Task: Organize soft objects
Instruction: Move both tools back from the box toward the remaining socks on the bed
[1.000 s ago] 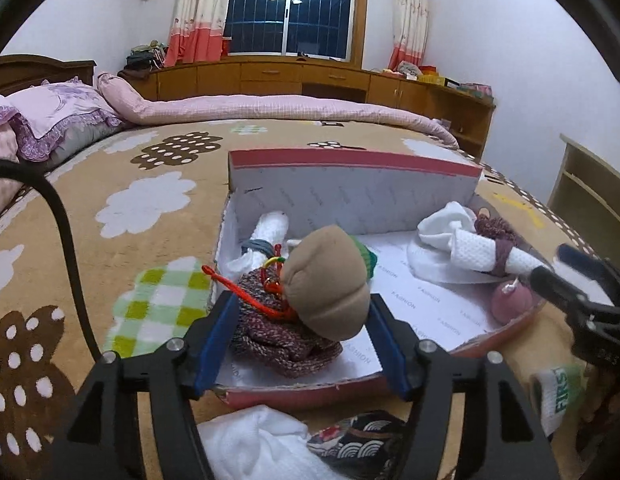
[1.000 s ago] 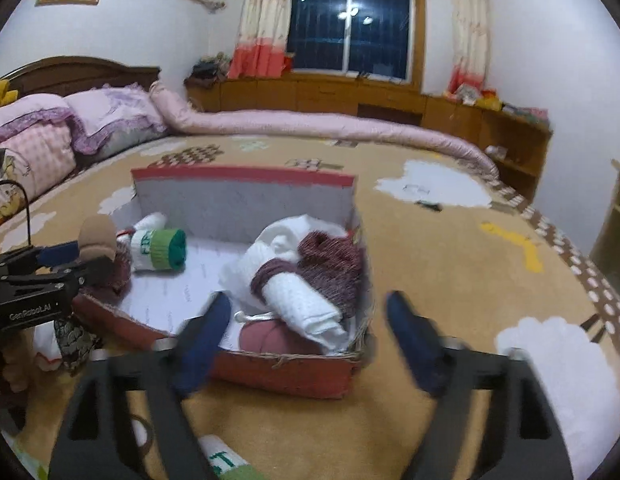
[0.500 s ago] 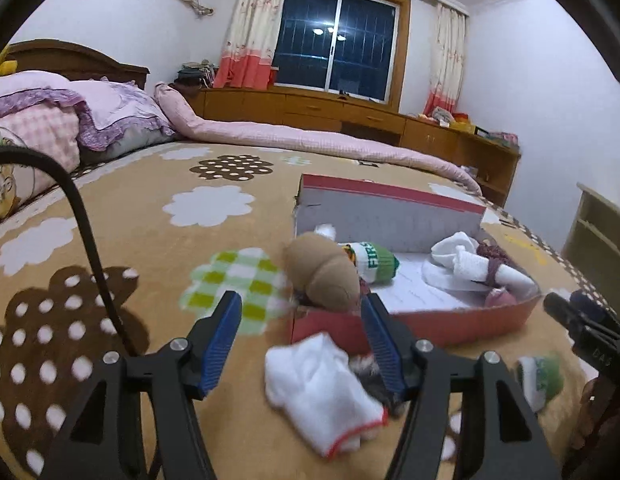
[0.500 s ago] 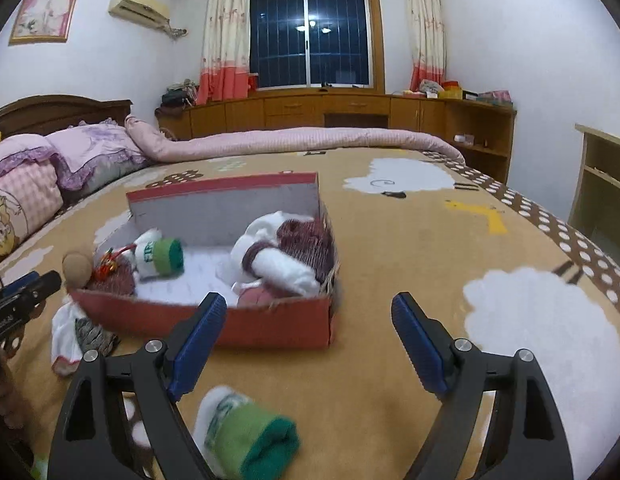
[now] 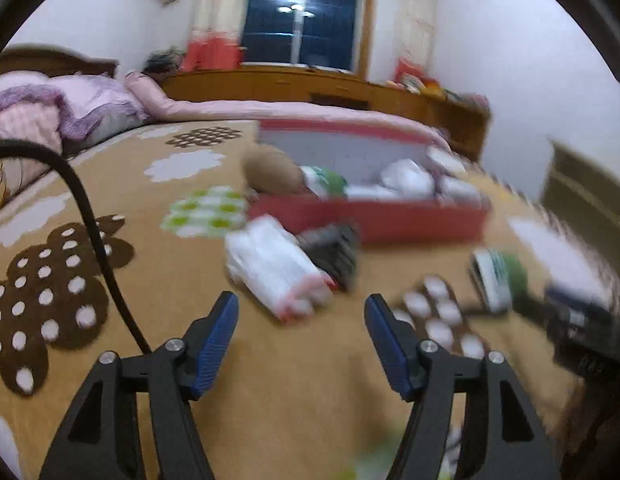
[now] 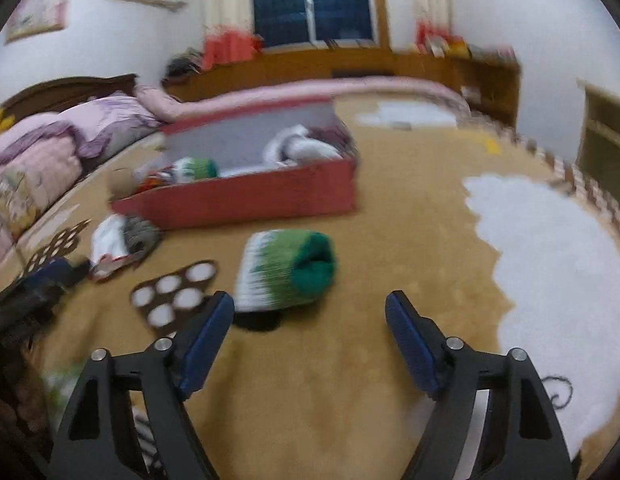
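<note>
**a:** item one, what lies nearest your fingers?

**b:** my right gripper (image 6: 310,340): jaws spread wide, nothing between them, and they have just been closing a little. the green-and-white rolled sock (image 6: 286,272) lies on the tan blanket (image 6: 409,260) just ahead at 12 o'clock, apart from both pads. its long axis runs roughly 9 to 3, dark green cuff toward 3. the right hand is plainly the nearer one to it.

**a:** item two, the left?

**b:** my left gripper (image 5: 302,340): jaws spread, empty. the white folded sock (image 5: 276,270) lies near at 12 o'clock, slightly toward 11, long axis from 11 down to 5, red-trimmed end toward me. a dark patterned sock (image 5: 333,250) touches its far right side.

**a:** item three, containers?

**b:** one red cardboard box (image 6: 250,200), open-topped, well beyond both loose bundles at 12 o'clock. inside: a green-and-white roll (image 6: 196,168) at the left, white rolled cloths (image 6: 302,146) at the right, something maroon behind them. a tan plush (image 5: 274,174) sits at the left corner; blur hides whether it's fully inside.

**a:** judgement?

**b:** three soft things not yet boxed; each hand probably takes its own.
</note>
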The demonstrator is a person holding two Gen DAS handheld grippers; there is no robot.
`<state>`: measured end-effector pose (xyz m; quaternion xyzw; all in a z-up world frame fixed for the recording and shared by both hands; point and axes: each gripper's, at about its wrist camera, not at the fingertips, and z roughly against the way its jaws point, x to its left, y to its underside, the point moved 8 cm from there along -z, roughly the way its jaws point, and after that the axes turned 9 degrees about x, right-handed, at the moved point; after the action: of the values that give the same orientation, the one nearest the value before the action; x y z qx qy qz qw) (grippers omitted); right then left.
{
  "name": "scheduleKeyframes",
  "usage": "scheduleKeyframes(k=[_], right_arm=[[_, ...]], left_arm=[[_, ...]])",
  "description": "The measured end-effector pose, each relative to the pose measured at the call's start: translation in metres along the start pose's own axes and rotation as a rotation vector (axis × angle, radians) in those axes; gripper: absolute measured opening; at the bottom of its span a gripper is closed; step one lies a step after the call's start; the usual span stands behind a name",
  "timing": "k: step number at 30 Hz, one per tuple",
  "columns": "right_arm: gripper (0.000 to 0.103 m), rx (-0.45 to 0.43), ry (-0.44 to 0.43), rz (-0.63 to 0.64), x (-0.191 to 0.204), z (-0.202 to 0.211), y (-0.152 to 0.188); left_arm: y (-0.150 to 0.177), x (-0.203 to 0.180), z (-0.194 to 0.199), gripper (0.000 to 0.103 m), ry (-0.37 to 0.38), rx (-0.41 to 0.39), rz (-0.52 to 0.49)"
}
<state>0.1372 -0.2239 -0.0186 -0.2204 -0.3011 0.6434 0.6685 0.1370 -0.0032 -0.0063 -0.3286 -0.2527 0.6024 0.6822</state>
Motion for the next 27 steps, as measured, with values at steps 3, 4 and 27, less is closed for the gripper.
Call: scheduleKeyframes(k=[3, 4, 27], right_arm=[[0.081, -0.057, 0.019, 0.094, 0.022, 0.013, 0.012], [0.081, -0.034, 0.032, 0.137, 0.032, 0.011, 0.020], [0.085, 0.042, -0.037, 0.131, 0.041, 0.001, 0.044]], left_arm=[[0.019, -0.025, 0.007, 0.067, -0.030, -0.020, -0.110], [0.022, -0.030, 0.007, 0.067, -0.050, -0.016, -0.137], [0.011, -0.003, -0.003, 0.069, 0.060, 0.061, 0.073]])
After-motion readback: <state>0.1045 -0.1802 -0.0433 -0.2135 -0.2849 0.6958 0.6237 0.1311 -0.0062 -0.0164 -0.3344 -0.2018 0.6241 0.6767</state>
